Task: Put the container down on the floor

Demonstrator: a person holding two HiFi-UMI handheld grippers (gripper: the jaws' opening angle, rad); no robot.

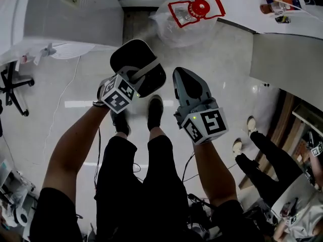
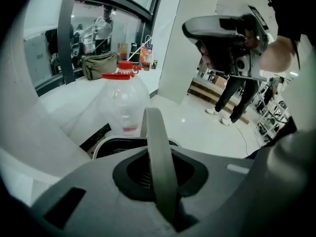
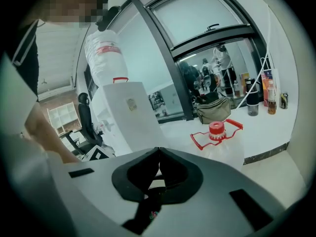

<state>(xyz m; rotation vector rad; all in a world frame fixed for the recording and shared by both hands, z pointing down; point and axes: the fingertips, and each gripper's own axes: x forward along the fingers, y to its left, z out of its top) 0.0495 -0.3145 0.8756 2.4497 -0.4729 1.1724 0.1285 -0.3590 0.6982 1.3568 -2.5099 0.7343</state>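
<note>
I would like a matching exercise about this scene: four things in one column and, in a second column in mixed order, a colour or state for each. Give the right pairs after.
1. container
2. bottle
3. right gripper
4. office chair

a. clear, with a red cap
b. jaws together, nothing held
c. stands at the head view's left edge
d. hangs by its grey handle from the left gripper

Pairs: 1-d, 2-a, 3-b, 4-c
</note>
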